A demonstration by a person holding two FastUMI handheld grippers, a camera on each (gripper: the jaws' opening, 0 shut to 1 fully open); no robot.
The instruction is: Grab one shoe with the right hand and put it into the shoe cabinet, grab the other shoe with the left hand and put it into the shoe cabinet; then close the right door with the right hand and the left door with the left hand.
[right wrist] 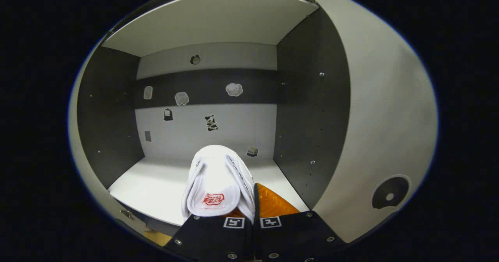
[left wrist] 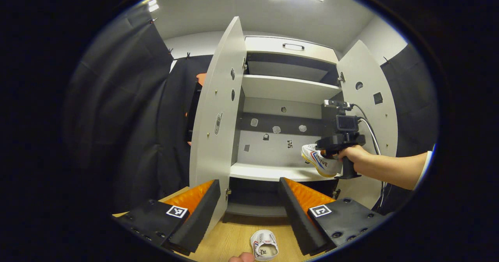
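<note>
So, both cabinet (left wrist: 286,88) doors are wide open: left door (left wrist: 216,117) swung out toward the left gripper view's cam, right door (left wrist: 368,110) swung out on the other side. In the right gripper view the right door's (right wrist: 384,117) inner face runs down the right, w/ a dark round fitting near its lower edge.

Right gripper (left wrist: 331,147) is seen from the left gripper view, held by a hand (left wrist: 356,156) w/ a bare forearm coming in from the right. It's clamped on a white shoe (left wrist: 319,160) at the front right of the middle shelf (left wrist: 265,172). Shoe's toe points into the cabinet. Can't tell if the sole touches the shelf or is just above it.

In the right gripper view that shoe (right wrist: 216,184) sits between the fingers, heel end toward the cam, toe toward the back wall, red logo on the tongue. Right gripper (right wrist: 251,211) has its jaws nearly together, pinching the shoe's side wall. Shelf (right wrist: 156,188) spreads out below it; back panel has small stickers on it.

Left gripper (left wrist: 249,203) is spread wide, nothing between the fingers, hanging back from the cabinet front, roughly level w/ the lower shelves. Second shoe (left wrist: 264,245) lies on the wood floor (left wrist: 230,238) below and between the fingers, opening up, not touched by them. A bit of finger/hand shows at the bottom edge beside it.
</note>
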